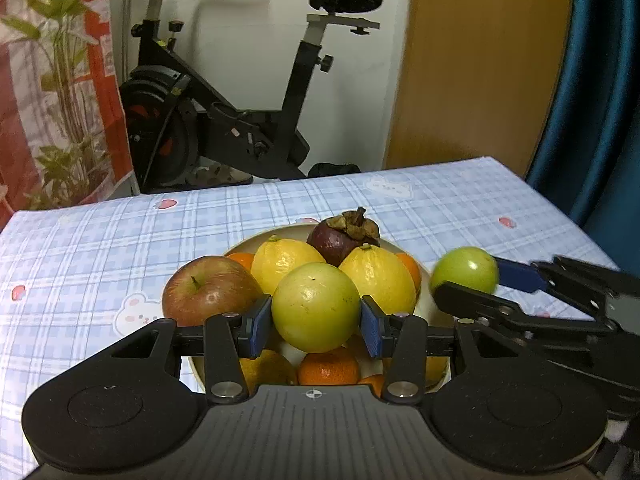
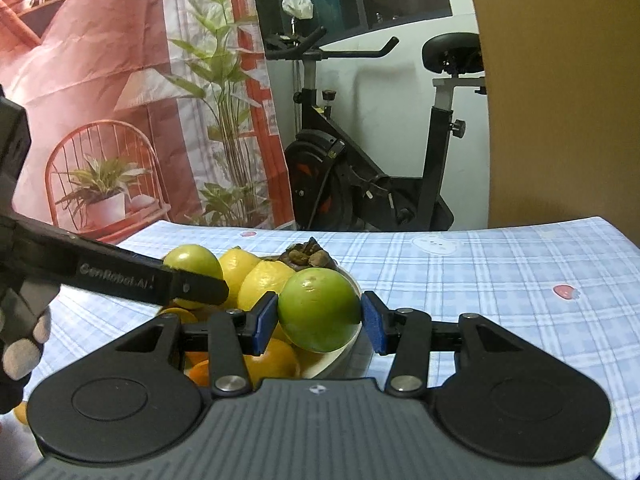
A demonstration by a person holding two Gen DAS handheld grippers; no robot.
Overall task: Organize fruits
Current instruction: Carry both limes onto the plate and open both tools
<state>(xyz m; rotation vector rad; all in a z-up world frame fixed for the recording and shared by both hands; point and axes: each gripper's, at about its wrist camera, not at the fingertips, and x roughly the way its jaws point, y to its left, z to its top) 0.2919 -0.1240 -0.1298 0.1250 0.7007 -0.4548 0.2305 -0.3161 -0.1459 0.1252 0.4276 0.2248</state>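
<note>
1. A green fruit (image 1: 315, 306) sits clamped between the blue pads of the left gripper (image 1: 316, 320), held above the bowl (image 1: 256, 241), over its near half
2. A second green fruit (image 2: 319, 310) is pinched the same way in the right gripper (image 2: 320, 320), over the right rim of the bowl; the left wrist view shows it just right of the bowl (image 1: 464, 270)
3. In the bowl lie two yellow lemons (image 1: 286, 258), with a dark mangosteen (image 1: 343, 236) behind them at the far side
4. A red apple (image 1: 210, 290) rests at the bowl's left edge
5. Small oranges (image 1: 329, 370) lie low in the bowl, under the left-held fruit
6. The bowl stands on a blue checked tablecloth (image 1: 100, 248)
7. An exercise bike (image 1: 224, 120) stands well behind the bowl, past the table's far edge
</note>
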